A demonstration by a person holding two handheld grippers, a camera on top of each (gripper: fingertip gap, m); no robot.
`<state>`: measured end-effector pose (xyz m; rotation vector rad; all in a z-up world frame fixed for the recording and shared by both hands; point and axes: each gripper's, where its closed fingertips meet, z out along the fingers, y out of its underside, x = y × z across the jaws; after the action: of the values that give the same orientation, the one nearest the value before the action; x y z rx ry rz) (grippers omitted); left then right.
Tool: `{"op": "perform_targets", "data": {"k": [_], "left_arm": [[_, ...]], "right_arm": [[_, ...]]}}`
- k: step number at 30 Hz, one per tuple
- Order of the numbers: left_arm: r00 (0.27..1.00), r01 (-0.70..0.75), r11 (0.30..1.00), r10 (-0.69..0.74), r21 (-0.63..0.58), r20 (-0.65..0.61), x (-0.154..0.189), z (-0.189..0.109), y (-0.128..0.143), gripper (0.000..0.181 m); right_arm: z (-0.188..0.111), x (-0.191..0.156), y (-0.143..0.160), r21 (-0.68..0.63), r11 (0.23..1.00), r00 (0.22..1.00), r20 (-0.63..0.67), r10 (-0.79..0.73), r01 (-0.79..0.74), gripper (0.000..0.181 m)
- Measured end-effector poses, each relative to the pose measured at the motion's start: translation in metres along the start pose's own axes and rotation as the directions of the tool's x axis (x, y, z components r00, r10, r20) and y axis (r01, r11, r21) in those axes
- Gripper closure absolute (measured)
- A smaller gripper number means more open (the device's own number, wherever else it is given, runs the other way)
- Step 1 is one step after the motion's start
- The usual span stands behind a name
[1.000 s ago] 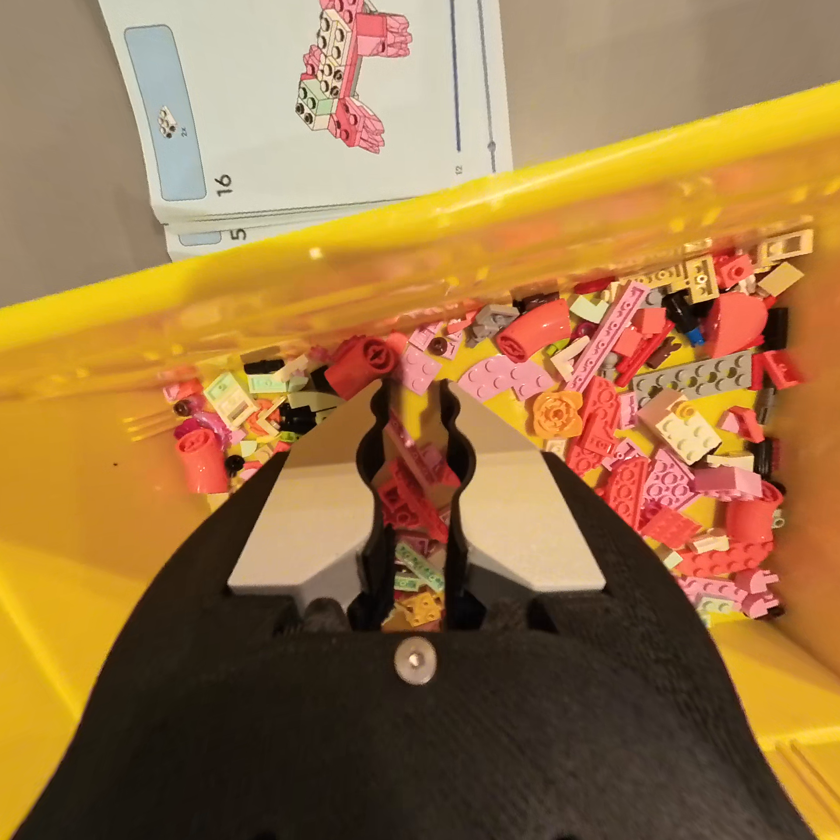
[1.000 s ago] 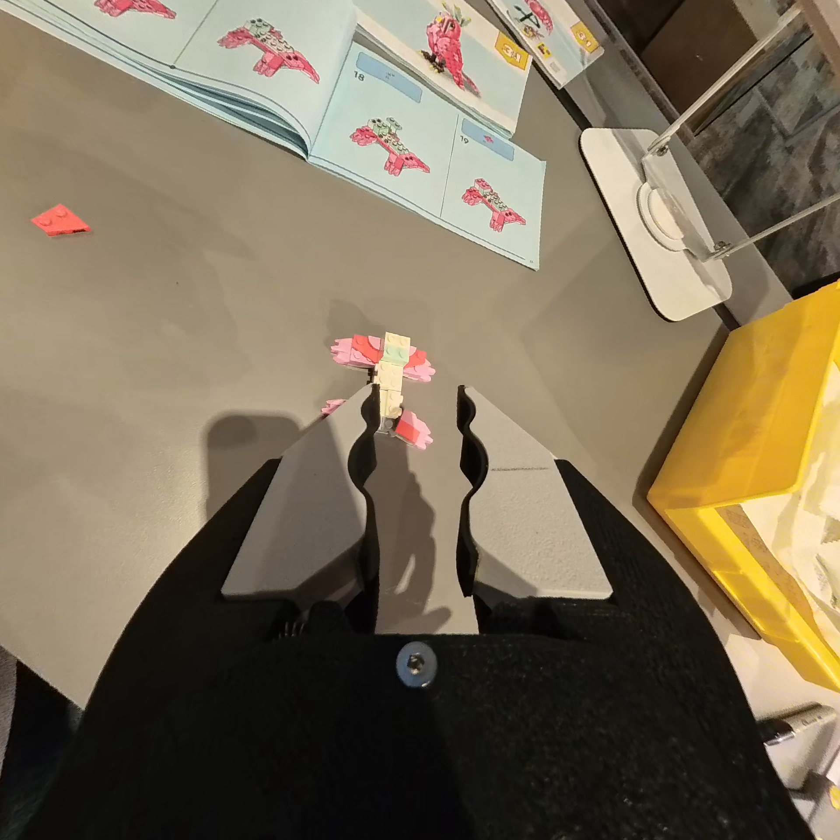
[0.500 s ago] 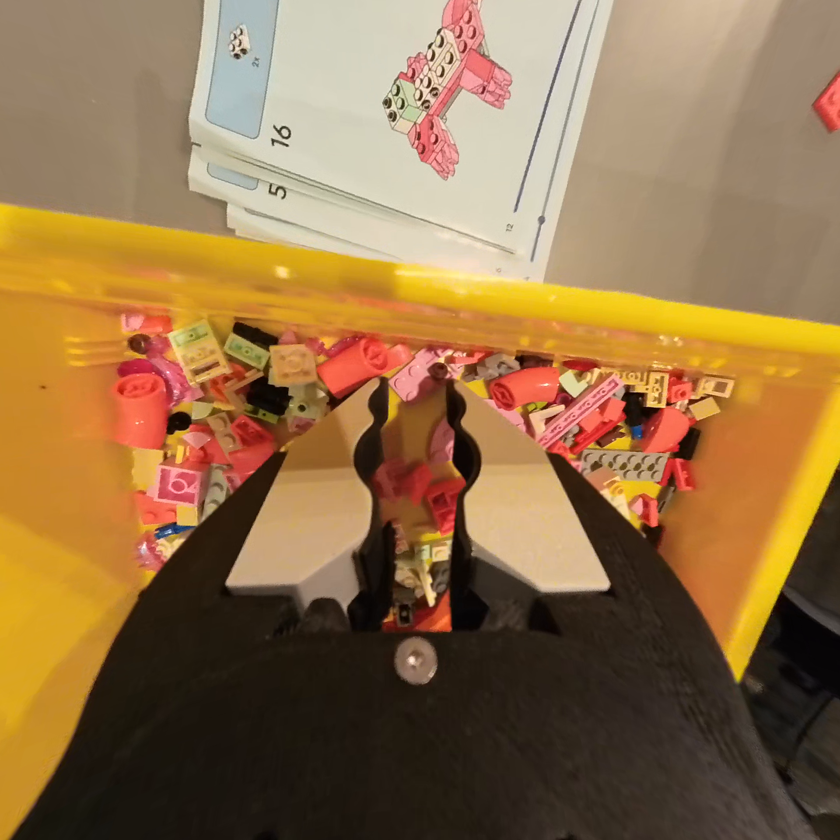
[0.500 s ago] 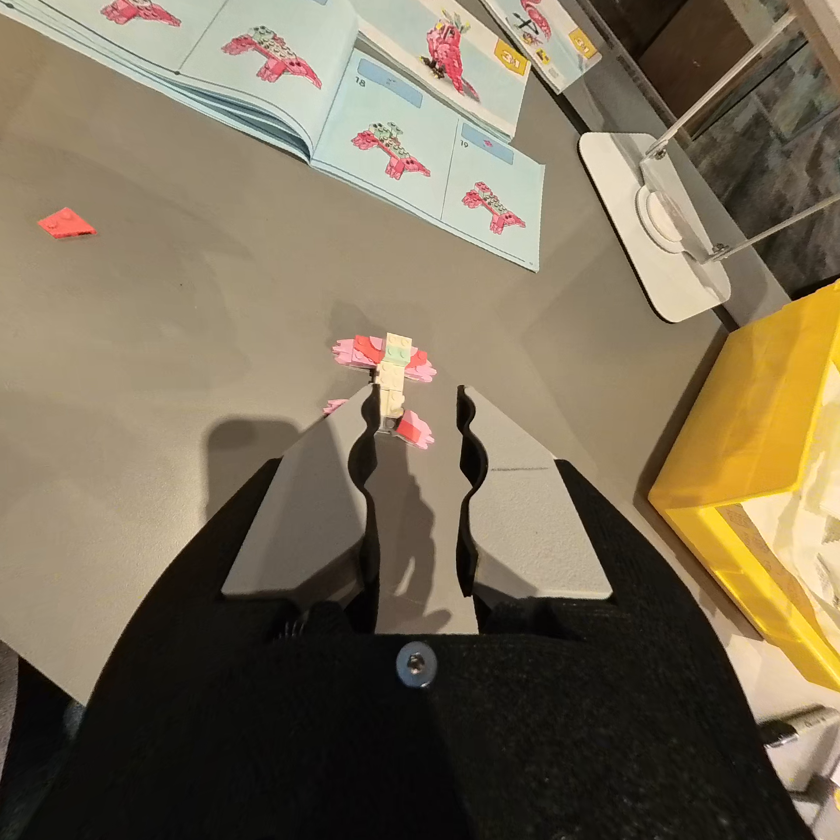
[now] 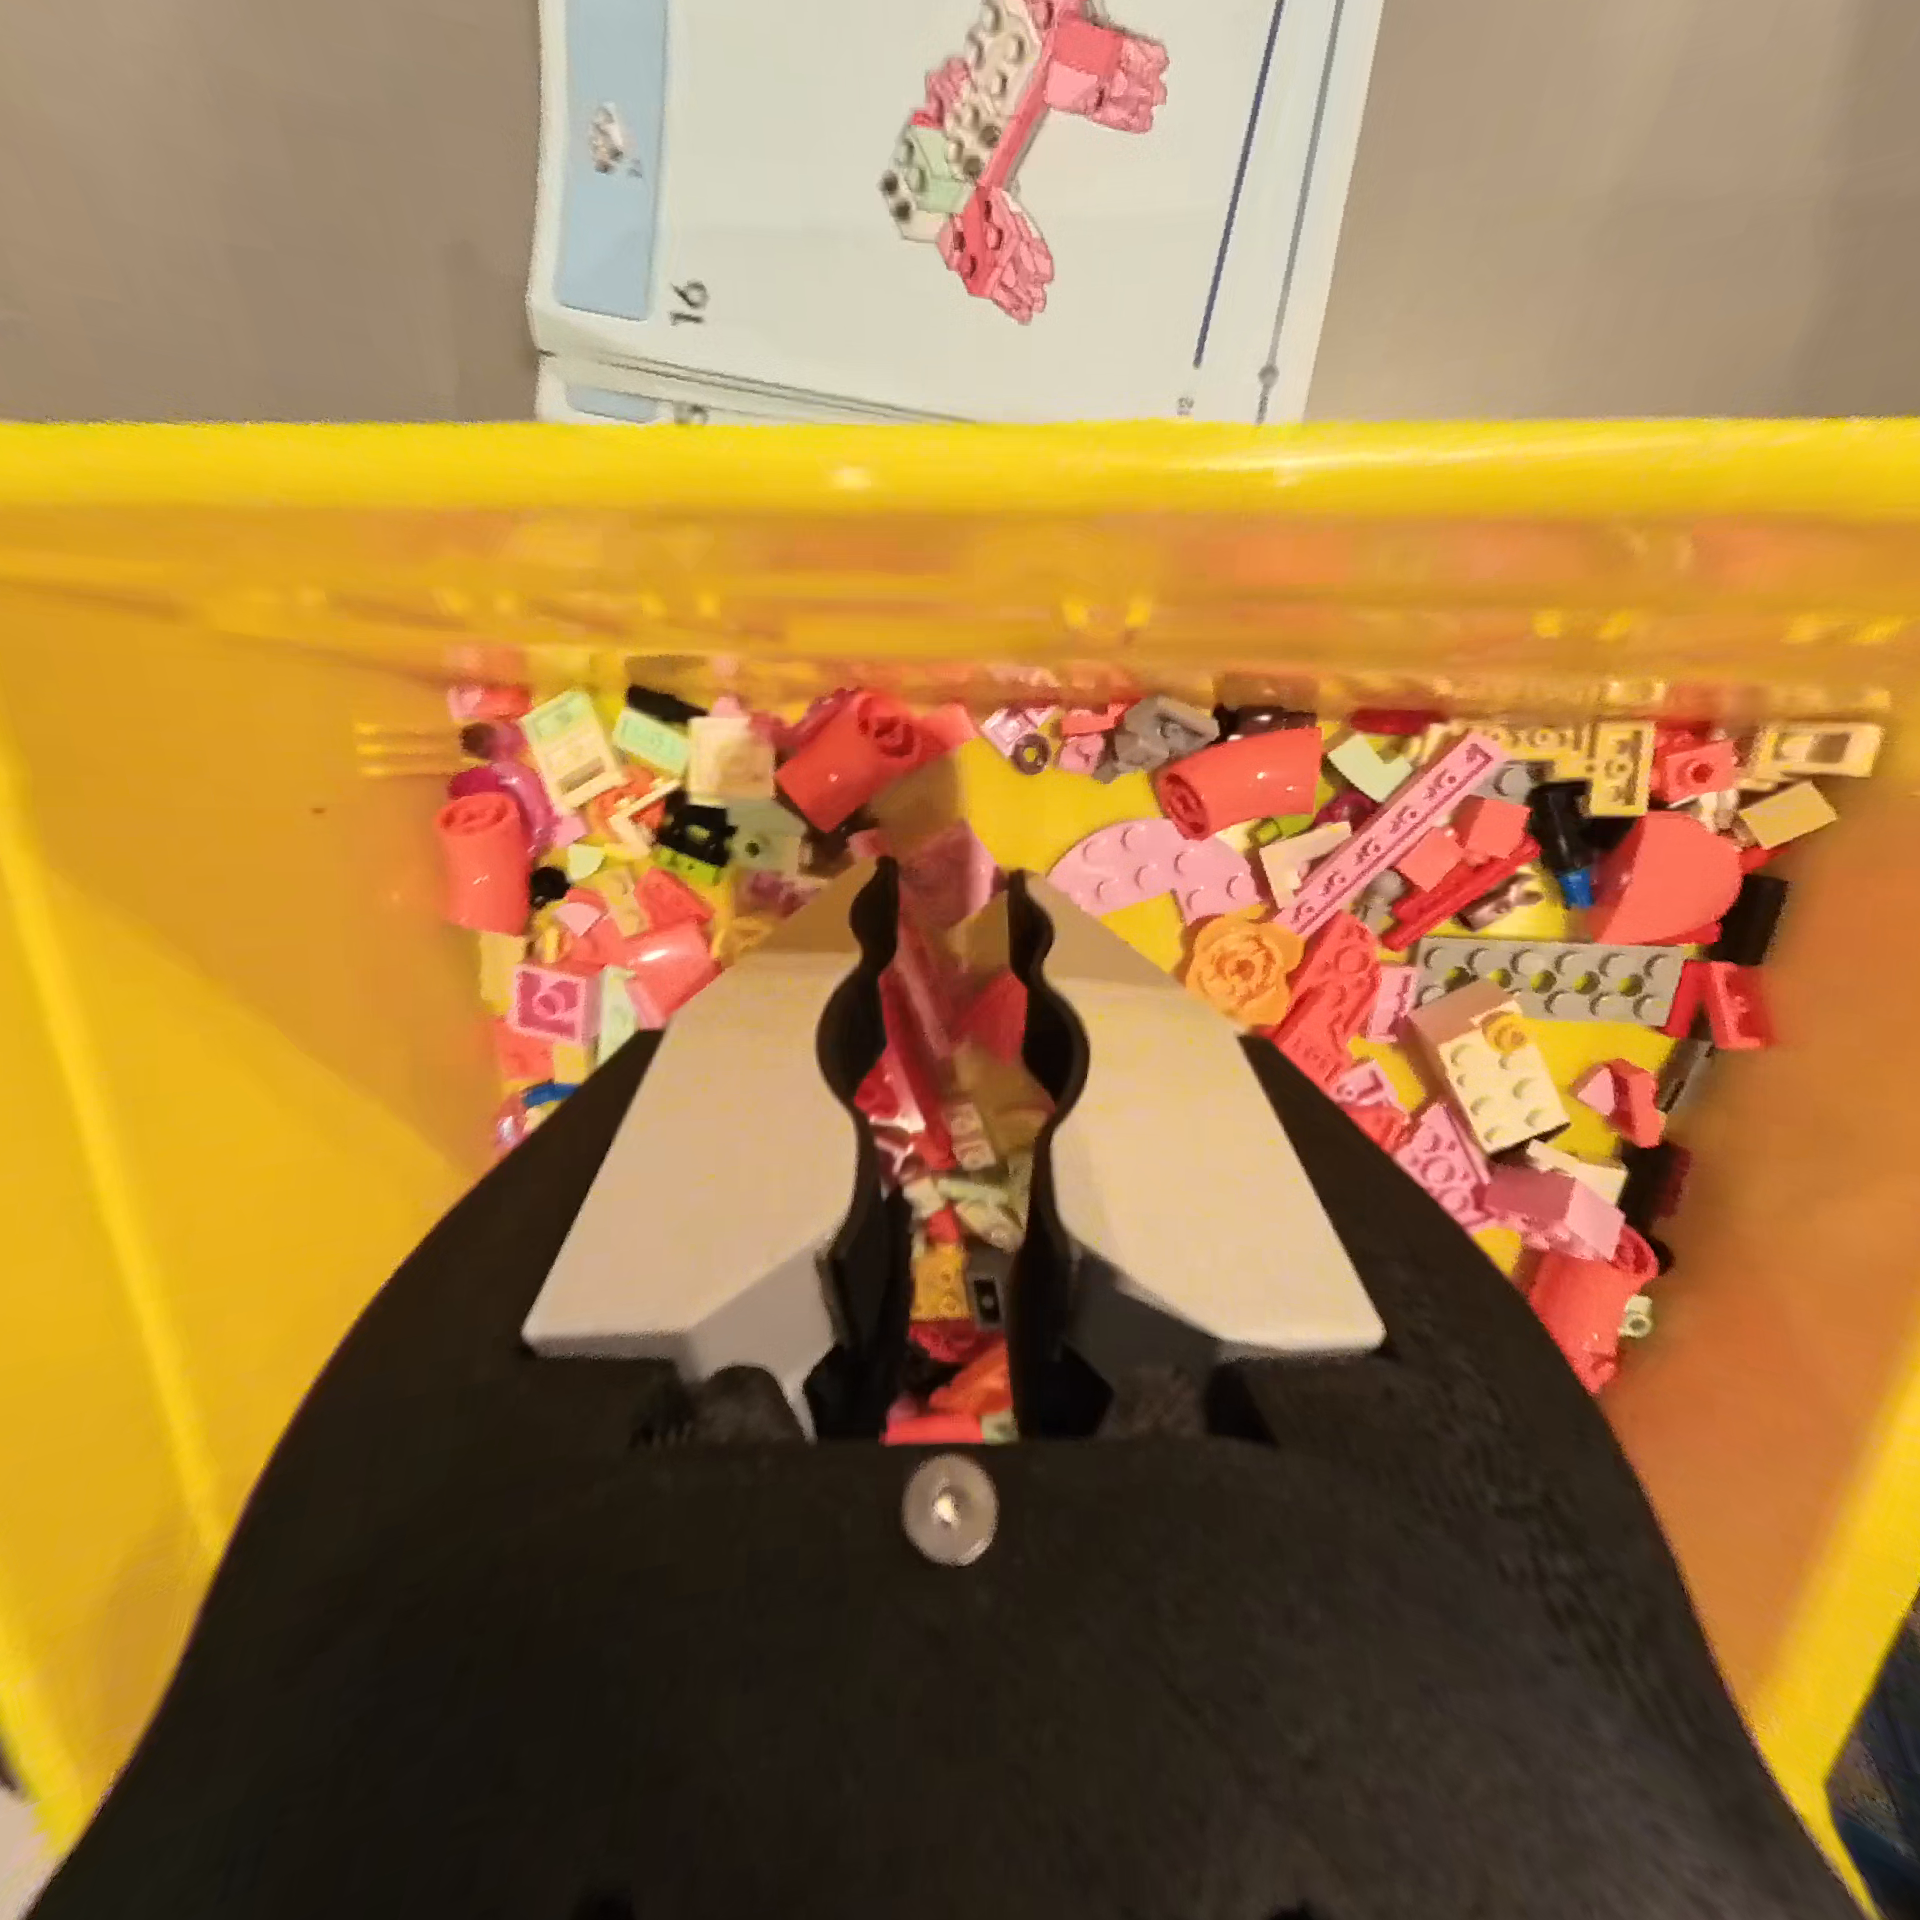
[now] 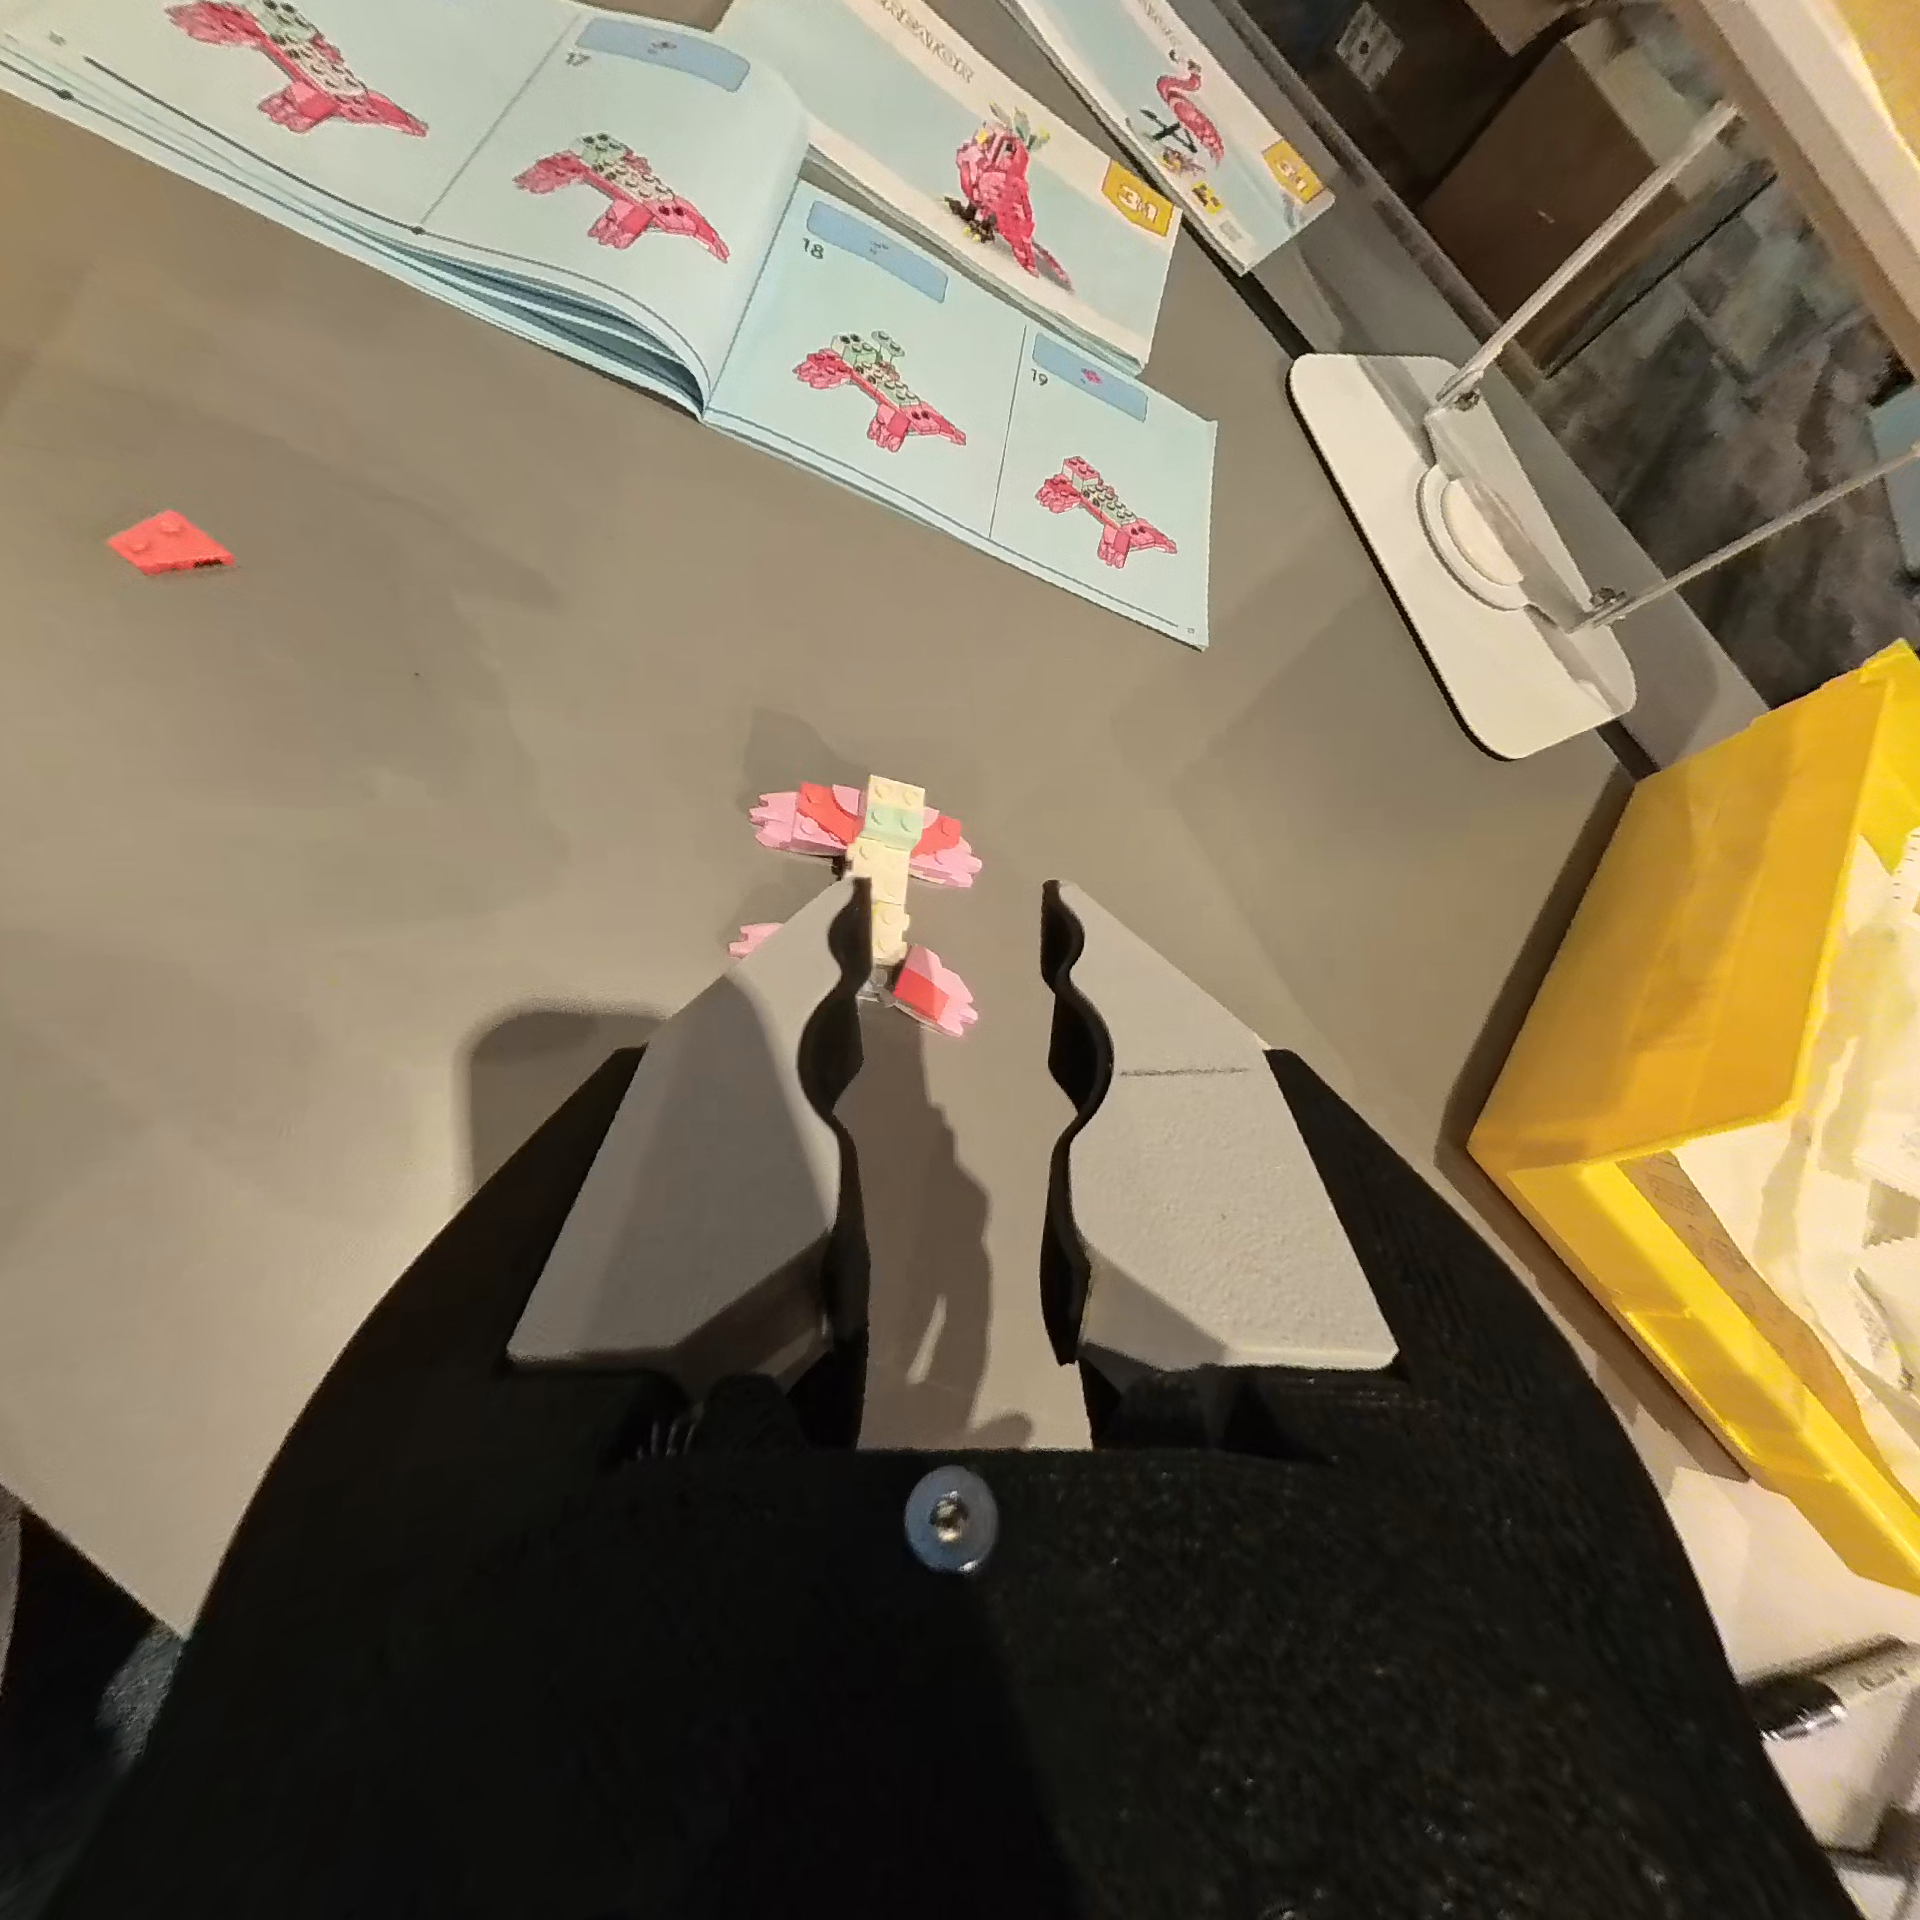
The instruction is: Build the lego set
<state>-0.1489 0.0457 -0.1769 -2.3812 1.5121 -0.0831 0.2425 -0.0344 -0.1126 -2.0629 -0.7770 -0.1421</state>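
My left gripper (image 5: 945,894) hangs parted and empty over the crowded bricks (image 5: 1351,935) in the yellow bin (image 5: 935,468); closing blind could snag neighbours. My right gripper (image 6: 951,894), agape, could nudge the half-built model (image 6: 883,852) mid-table

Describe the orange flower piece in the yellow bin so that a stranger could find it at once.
Look inside the yellow bin, at the heap of mostly pink and red bricks. Just right of the left tongs, below the curved pink plate, lies the orange flower piece. It alone is orange and rose-shaped.
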Motion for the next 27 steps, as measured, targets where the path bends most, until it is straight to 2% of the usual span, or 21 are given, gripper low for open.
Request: {"op": "perform_targets", "data": {"k": [4, 7, 11, 14, 17, 20, 23, 27], "left_arm": [[0.992, 0.038, 0.995, -0.049, 0.090, 0.116, -0.008, -0.041, -0.011, 0.160], [0.973, 0.066, 0.969, -0.115, 0.238, 0.198, 0.002, -0.086, -0.036, 0.160], [0.952, 0.019, 0.896, -0.152, 0.444, 0.266, 0.048, -0.139, -0.079, 0.160], [0.951, -0.038, 0.842, -0.135, 0.539, 0.279, 0.089, -0.157, -0.111, 0.161], [0.980, -0.037, 0.794, -0.089, 0.606, 0.177, 0.134, -0.145, -0.148, 0.161], [1.000, -0.019, 0.770, 0.016, 0.637, 0.011, 0.187, -0.110, -0.188, 0.161], [0.976, -0.004, 0.810, 0.131, 0.587, -0.174, 0.243, -0.057, -0.216, 0.160], [0.941, -0.068, 0.883, 0.211, 0.465, -0.263, 0.281, 0.005, -0.231, 0.160]], "right_arm": [[-0.006, 0.007, -0.001, 0.051, 0.999, 1.000, -0.019, 0.007, -0.006, 0.152], [-0.011, 0.013, -0.002, 0.109, 0.994, 0.999, -0.037, 0.033, -0.028, 0.153], [-0.016, 0.014, -0.004, 0.179, 0.982, 0.997, -0.028, 0.066, -0.060, 0.154], [-0.024, 0.015, -0.008, 0.246, 0.968, 0.998, -0.032, 0.053, -0.044, 0.154], [-0.036, 0.016, -0.011, 0.327, 0.944, 0.998, -0.022, 0.063, -0.053, 0.154], [-0.050, 0.009, -0.012, 0.398, 0.914, 0.997, 0.037, 0.069, -0.078, 0.153], [-0.064, 0.001, -0.004, 0.415, 0.905, 0.993, 0.099, 0.056, -0.092, 0.148], [-0.075, -0.005, 0.021, 0.362, 0.928, 0.988, 0.150, 0.038, -0.090, 0.145]]}}
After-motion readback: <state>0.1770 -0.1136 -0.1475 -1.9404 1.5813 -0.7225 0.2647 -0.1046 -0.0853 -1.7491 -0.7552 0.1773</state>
